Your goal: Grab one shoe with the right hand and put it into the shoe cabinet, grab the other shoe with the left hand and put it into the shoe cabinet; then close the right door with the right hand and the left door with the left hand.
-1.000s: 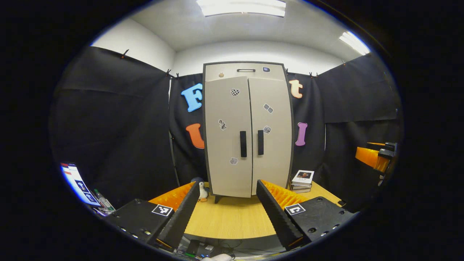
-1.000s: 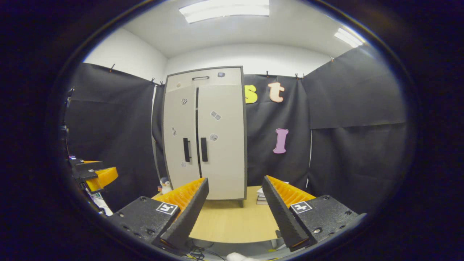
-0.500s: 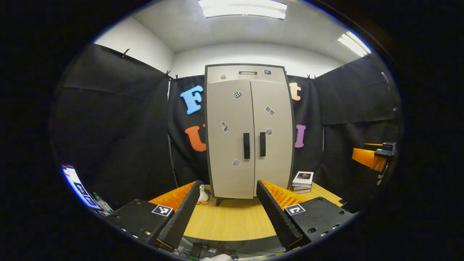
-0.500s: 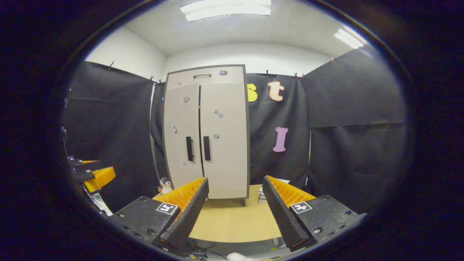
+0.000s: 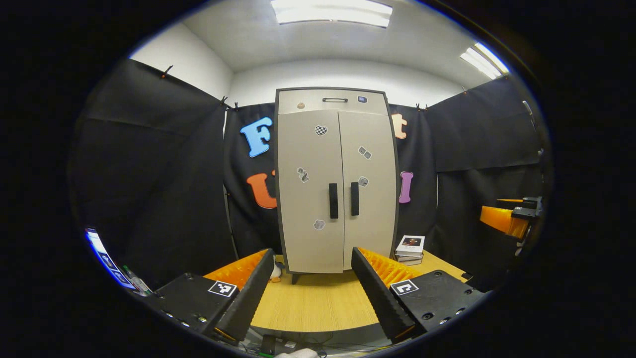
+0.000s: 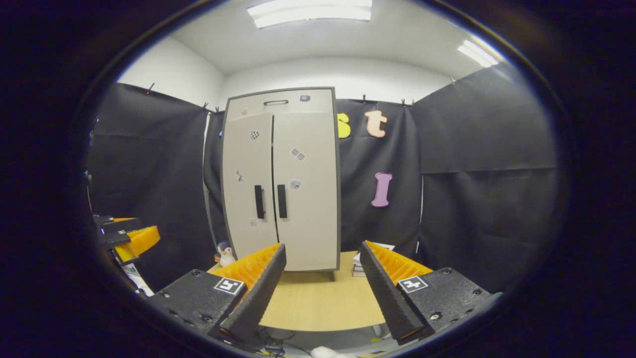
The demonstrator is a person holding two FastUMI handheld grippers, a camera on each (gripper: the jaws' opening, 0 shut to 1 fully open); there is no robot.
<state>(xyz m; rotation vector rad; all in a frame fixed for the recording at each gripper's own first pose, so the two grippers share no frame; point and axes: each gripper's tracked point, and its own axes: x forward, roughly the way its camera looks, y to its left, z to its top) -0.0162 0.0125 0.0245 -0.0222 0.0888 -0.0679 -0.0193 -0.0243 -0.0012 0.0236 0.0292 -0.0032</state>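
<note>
The shoe cabinet (image 5: 336, 181) stands at the far edge of the wooden table (image 5: 318, 303), dead ahead at twelve o'clock in the left gripper view, and both doors now sit flush. A second ago the left door (image 5: 308, 189) stood slightly proud with a dark gap down the middle; that gap has shrunk to a thin seam beside the right door (image 5: 368, 186). By my reading, the closing step is finished and no shoe is in sight on the table.

The cabinet is tall, pale grey with a dark frame, two black vertical handles (image 5: 342, 200) side by side at mid-height, small stickers scattered over the doors, a drawer-like panel on top.

Moving outward: a small penguin toy (image 6: 226, 253) at the cabinet's seven o'clock, a stack of books (image 5: 410, 247) at its four o'clock.

The left gripper (image 5: 310, 293) has drawn back, fingers spread wide, holding nothing. The right gripper (image 6: 320, 291) hangs back too, fingers spread and empty, cabinet at its eleven o'clock.
</note>
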